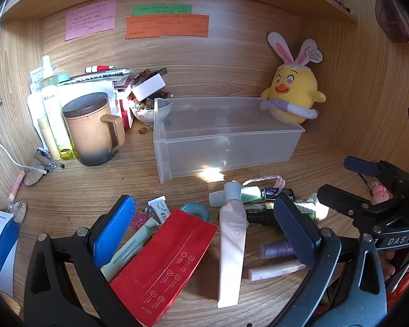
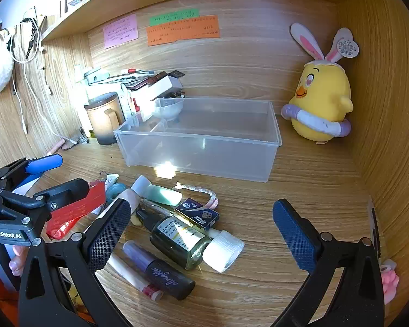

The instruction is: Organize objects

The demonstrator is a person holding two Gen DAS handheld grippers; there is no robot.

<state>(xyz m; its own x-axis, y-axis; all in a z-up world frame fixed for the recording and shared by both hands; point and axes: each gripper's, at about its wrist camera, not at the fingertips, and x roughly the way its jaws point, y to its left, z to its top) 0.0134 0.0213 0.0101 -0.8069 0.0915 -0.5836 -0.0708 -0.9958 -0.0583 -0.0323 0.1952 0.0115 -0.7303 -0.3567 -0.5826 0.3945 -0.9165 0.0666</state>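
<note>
- Left gripper (image 1: pixel 204 229): low in the left wrist view, jaws spread wide with nothing clamped; the red pouch (image 1: pixel 163 267) and the pale pink tube (image 1: pixel 231 248) lie on the desk (image 1: pixel 95 190) between its fingers.
- Right gripper (image 2: pixel 201 234): low in the right wrist view, jaws equally far apart and empty; the dark glass bottle (image 2: pixel 180 241) and its white cap (image 2: pixel 223 250) lie between the fingers, the black tube (image 2: pixel 163 275) by the left finger.
- Just above, mid-frame: the blue box (image 2: pixel 197 214), the mint tube (image 2: pixel 163 194) and a braided cord (image 2: pixel 201 190), all in one heap.
- Further up, centre of both views: the clear bin (image 2: pixel 204 147), apart from the heap, standing open on the desk.
- Upper left: a lidded mug (image 1: pixel 92 128) among bottles.
- Upper right: a yellow chick plush (image 2: pixel 321 106) beside the bin.
</note>
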